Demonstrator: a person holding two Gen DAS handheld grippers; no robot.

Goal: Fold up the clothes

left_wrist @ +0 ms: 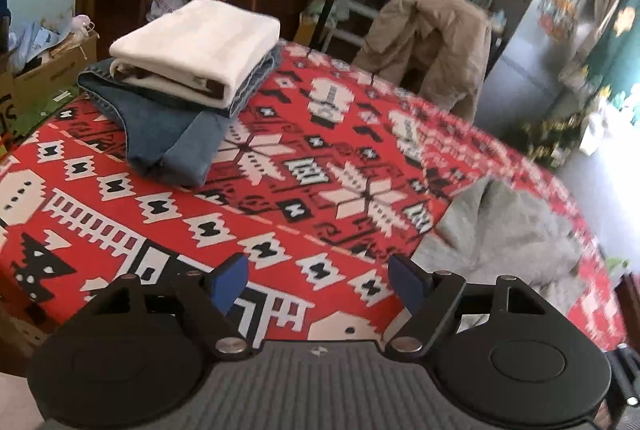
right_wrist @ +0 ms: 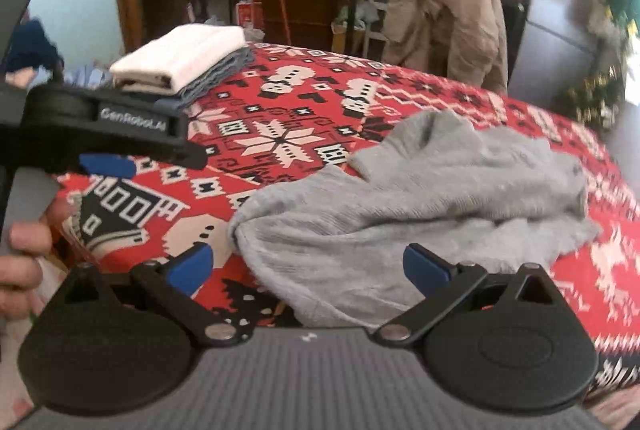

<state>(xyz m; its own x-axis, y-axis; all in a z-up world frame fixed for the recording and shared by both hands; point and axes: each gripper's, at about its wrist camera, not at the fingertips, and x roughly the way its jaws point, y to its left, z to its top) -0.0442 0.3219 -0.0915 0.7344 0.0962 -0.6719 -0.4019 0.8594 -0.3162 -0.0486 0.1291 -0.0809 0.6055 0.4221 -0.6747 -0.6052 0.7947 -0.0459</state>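
Note:
A crumpled grey garment [right_wrist: 420, 198] lies on the red patterned tablecloth [right_wrist: 304, 102], toward the table's right side; the left wrist view shows this grey garment [left_wrist: 508, 230] at its right edge. My right gripper [right_wrist: 308, 266] is open wide just over the garment's near edge, with the cloth between the blue pads and neither pad pressing it. My left gripper [left_wrist: 318, 278] is open over bare tablecloth with nothing between its fingers. One of its fingers [right_wrist: 160, 146] shows at the left of the right wrist view, with a hand [right_wrist: 24, 250] below it.
At the far left of the table, a folded white cloth [left_wrist: 196, 50] rests on folded jeans [left_wrist: 172, 138]. A beige jacket [left_wrist: 432, 42] hangs over a chair behind the table. A cardboard box [left_wrist: 48, 70] stands left, a fridge [left_wrist: 540, 30] right, and cluttered shelves behind.

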